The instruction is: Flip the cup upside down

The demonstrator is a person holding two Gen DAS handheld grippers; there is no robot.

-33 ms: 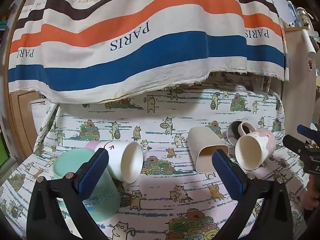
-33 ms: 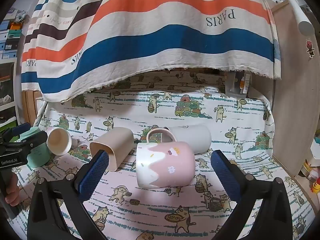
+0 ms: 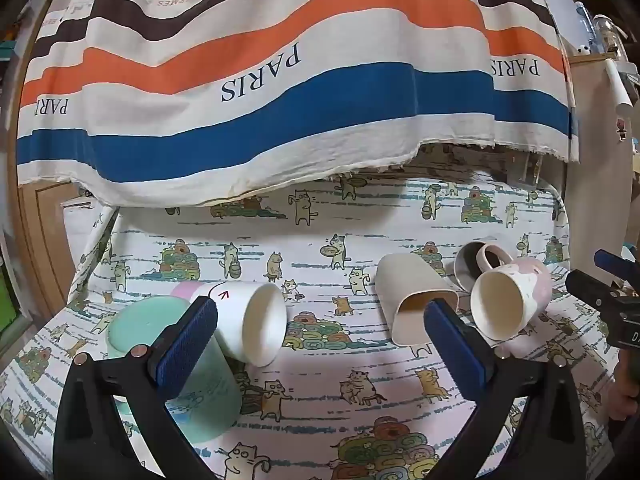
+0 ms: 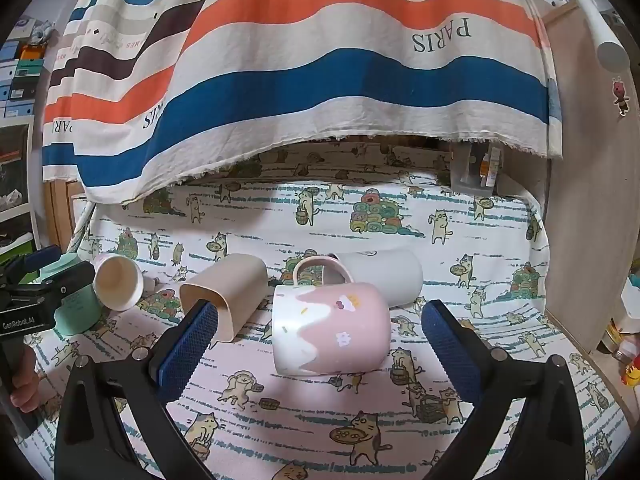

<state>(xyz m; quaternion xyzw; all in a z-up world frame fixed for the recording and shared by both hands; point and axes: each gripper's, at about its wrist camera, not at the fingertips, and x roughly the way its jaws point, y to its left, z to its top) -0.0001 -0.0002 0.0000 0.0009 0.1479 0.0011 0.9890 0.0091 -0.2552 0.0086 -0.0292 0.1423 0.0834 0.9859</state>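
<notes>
Both tongs are released and grasp nothing. The right gripper (image 4: 320, 338) frames the pink mug (image 4: 332, 330), on its side at frame centre. The left gripper (image 3: 320, 334) has a white cup (image 3: 252, 322) left of centre, seemingly touching the upturned green cup (image 3: 176, 368).

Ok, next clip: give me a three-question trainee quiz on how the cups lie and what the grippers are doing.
1. True or false: the pink mug lies on its side.
2. Which cup stands mouth-down? A) beige cup B) mint cup C) grey mug
3. Fill in: the right gripper is ____ and holds nothing.

Key: 1 true; 2 B; 3 open. The left gripper is open too.
</notes>
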